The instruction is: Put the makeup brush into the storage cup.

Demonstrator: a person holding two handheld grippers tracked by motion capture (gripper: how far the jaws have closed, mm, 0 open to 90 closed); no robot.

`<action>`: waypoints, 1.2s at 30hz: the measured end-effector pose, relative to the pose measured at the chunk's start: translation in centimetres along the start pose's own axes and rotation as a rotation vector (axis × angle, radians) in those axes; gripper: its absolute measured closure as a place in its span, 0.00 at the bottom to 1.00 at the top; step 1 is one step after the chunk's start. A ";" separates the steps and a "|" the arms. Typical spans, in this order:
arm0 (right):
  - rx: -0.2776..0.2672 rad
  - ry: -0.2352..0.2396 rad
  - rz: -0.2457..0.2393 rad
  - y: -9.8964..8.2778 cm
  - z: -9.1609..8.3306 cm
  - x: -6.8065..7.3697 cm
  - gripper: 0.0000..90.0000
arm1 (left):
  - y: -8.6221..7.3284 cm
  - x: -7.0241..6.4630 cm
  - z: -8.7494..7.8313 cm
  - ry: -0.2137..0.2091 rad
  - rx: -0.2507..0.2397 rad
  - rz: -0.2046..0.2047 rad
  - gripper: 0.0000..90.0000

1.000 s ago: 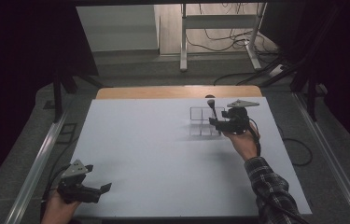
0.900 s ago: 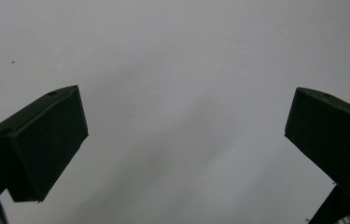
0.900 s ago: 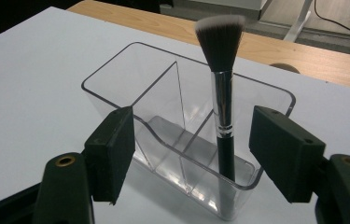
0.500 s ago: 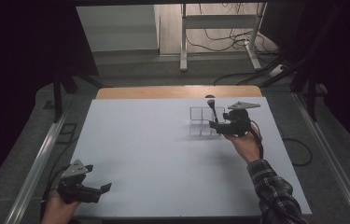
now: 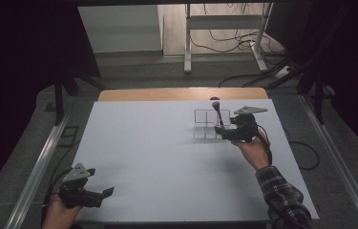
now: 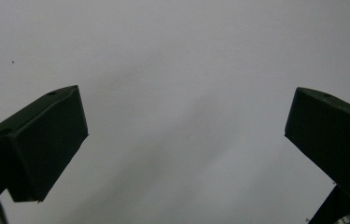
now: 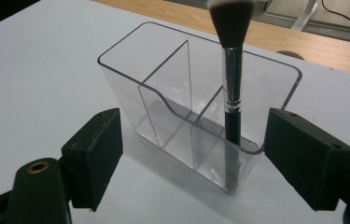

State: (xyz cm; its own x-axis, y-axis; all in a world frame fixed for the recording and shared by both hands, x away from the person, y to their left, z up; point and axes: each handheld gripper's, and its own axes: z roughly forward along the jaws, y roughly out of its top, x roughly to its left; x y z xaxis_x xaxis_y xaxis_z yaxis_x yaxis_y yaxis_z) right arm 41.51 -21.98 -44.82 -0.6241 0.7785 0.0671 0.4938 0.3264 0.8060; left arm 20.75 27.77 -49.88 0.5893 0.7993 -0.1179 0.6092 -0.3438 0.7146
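- Right gripper point(image 7: 191, 154) hovers just before the clear organizer point(image 7: 163, 93); its jaws have just been opening and stand apart, pressing on nothing.
- Makeup brush point(image 7: 232, 88) stands nearly upright in the organizer's near right compartment, bristles up, handle end down.
- Left gripper point(image 6: 186, 140) stands open over bare table point(image 5: 157, 157).

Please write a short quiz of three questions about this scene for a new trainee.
1. True or false: the brush stands upright inside the organizer.
2. Which gripper is next to the organizer? A) left B) right
3. What is between the jaws of the left gripper?

Key:
1. True; bristles up, handle in a front compartment.
2. B; the right gripper faces it, jaws wide and just opening, pads off the organizer. The left gripper sits at the near left corner of the table.
3. Nothing; it is open over bare table.
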 end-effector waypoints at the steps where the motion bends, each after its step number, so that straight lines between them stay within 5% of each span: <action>1: 0.000 0.001 -0.003 0.0 -0.1 0.1 0.22 | 0.0 0.0 0.0 0.000 0.000 0.000 0.00; 36: 0.029 0.054 0.000 -1.1 -1.6 1.4 0.01 | -0.2 0.0 -0.2 0.005 -0.001 -0.003 0.00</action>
State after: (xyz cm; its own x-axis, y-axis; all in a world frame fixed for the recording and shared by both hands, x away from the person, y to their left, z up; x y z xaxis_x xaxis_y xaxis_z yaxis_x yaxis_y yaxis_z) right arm 39.08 -22.12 -44.69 -0.6554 0.7488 0.0988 0.5107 0.3429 0.7885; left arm 20.55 27.90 -49.87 0.5846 0.8029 -0.1169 0.6106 -0.3405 0.7150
